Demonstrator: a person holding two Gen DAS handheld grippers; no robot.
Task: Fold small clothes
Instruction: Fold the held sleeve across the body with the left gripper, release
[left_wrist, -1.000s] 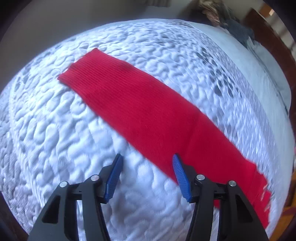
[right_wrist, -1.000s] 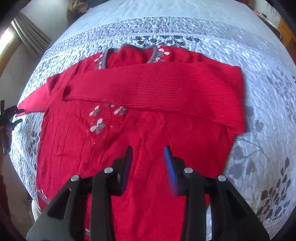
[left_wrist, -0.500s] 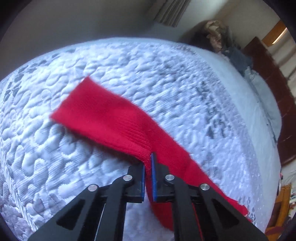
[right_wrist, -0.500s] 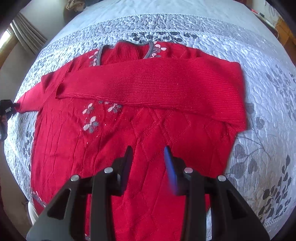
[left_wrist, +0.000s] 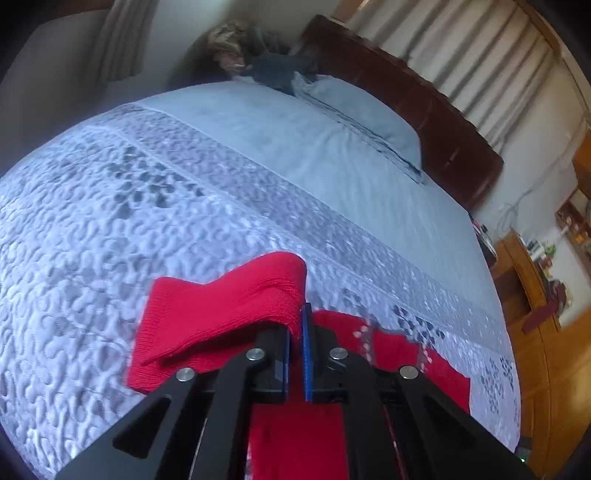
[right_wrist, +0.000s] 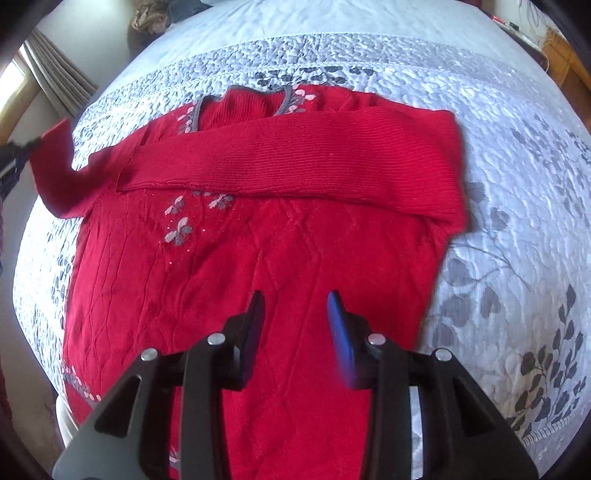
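A red knit sweater (right_wrist: 229, 266) with grey and white flowers lies flat on the quilted bed. One sleeve (right_wrist: 295, 162) is folded across its chest. The other sleeve (left_wrist: 221, 314) is lifted off the quilt, pinched between the blue pads of my left gripper (left_wrist: 298, 325), which is shut on it. In the right wrist view that raised sleeve (right_wrist: 55, 166) hangs at the far left with the left gripper (right_wrist: 22, 146) at its end. My right gripper (right_wrist: 295, 314) hovers over the sweater's lower body, jaws apart with nothing between them.
The white and grey quilt (right_wrist: 517, 184) covers the bed, with its edge at the lower right. A blue pillow (left_wrist: 362, 110) and a dark wooden headboard (left_wrist: 424, 99) lie beyond. Wooden furniture (left_wrist: 535, 295) stands on the right, curtains (right_wrist: 59, 77) on the left.
My left gripper went from open beside the flat sleeve to shut on its edge, then lifted it and carried it toward the sweater's body. The right gripper drifted slightly over the sweater.
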